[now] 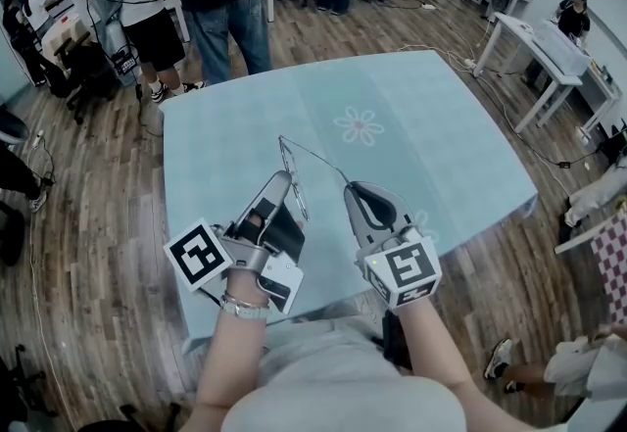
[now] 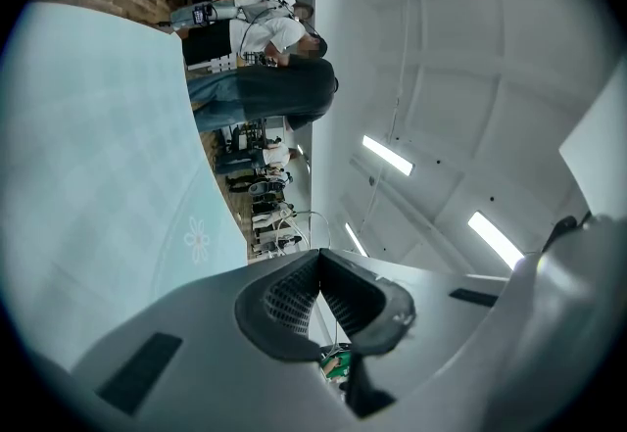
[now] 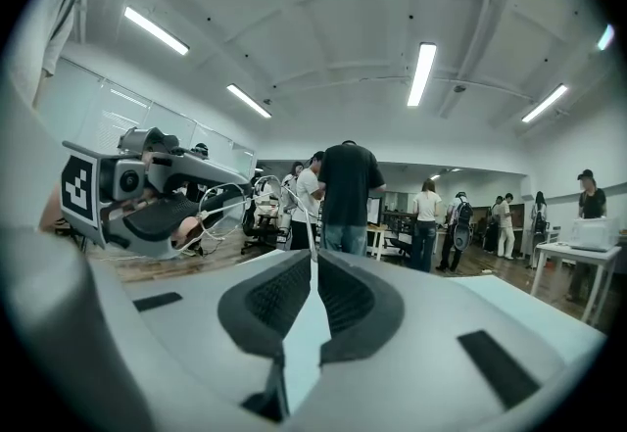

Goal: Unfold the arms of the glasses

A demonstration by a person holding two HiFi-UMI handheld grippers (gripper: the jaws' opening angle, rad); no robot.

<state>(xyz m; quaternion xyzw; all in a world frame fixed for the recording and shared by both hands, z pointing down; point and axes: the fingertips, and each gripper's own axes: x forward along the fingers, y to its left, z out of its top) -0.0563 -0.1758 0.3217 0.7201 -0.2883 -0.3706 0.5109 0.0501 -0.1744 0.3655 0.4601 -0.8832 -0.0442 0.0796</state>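
Glasses (image 1: 295, 188) mid-frame over table (image 1: 441, 126); L claw (image 1: 283, 179) clamped on rim, R claw (image 1: 350, 188) pinching arm tip.

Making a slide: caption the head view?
Over the blue table, left gripper holds the glasses; right gripper pinches one arm.

The worktop (image 1: 441, 126) wears a pale aqua cloth, faintly checked, with a white daisy (image 1: 359, 125), pink at its heart; the floor (image 1: 98, 185) is brown wood plank; the left gripper (image 1: 284, 177) and right gripper (image 1: 351, 191) are matte grey, jaws lined with black ribbed pads (image 3: 274, 298); each marker cube (image 1: 199, 255) shows black-and-white squares; the glasses (image 1: 291, 164) are thin silvery wire.
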